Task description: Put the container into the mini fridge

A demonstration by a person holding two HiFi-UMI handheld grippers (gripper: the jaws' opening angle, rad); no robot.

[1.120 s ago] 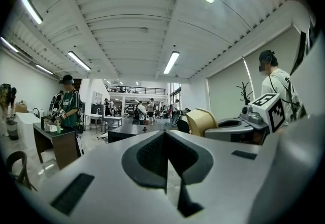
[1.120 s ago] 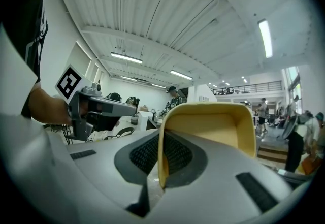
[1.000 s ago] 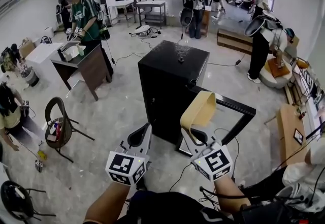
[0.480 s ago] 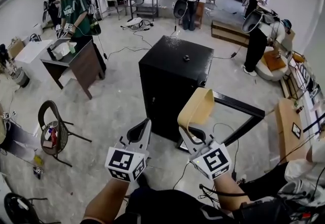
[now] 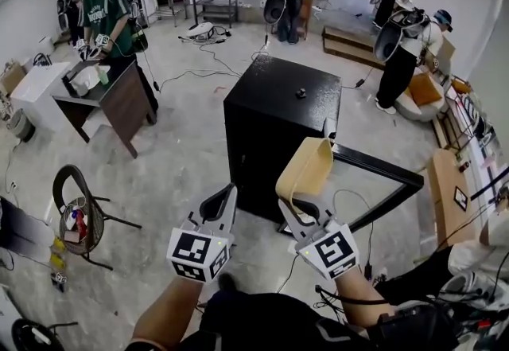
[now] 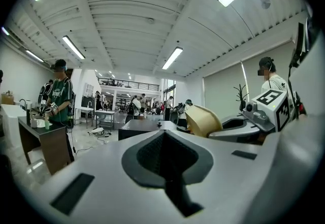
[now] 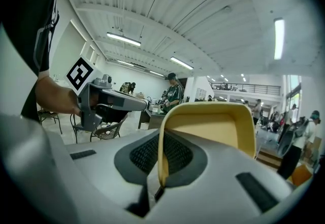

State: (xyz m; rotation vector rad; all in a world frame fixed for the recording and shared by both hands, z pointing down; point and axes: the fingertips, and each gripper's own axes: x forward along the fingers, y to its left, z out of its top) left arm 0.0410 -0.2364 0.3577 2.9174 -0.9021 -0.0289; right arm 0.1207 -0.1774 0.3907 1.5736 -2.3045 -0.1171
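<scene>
The black mini fridge (image 5: pixel 270 134) stands on the floor ahead of me, and its door (image 5: pixel 382 170) hangs open to the right. My right gripper (image 5: pixel 288 210) is shut on the rim of a tan container (image 5: pixel 306 169), which it holds upright in front of the fridge. In the right gripper view the container (image 7: pixel 213 126) rises from between the closed jaws of the right gripper (image 7: pixel 160 177). My left gripper (image 5: pixel 227 194) floats beside it on the left, shut and empty. In the left gripper view the container (image 6: pixel 202 120) shows to the right, with the fridge top (image 6: pixel 142 126) beyond it.
A small dark object (image 5: pixel 301 92) lies on the fridge top. Cables (image 5: pixel 350 206) trail over the floor by the door. A chair (image 5: pixel 75 214) stands at the left, with a dark desk (image 5: pixel 119 99) and a person behind it. A wooden bench (image 5: pixel 449 190) lines the right side.
I have come closer to the fridge. Both grippers have been carried forward with me, the container still gripped in the right one. The desk and chair have slid leftward in the view.
</scene>
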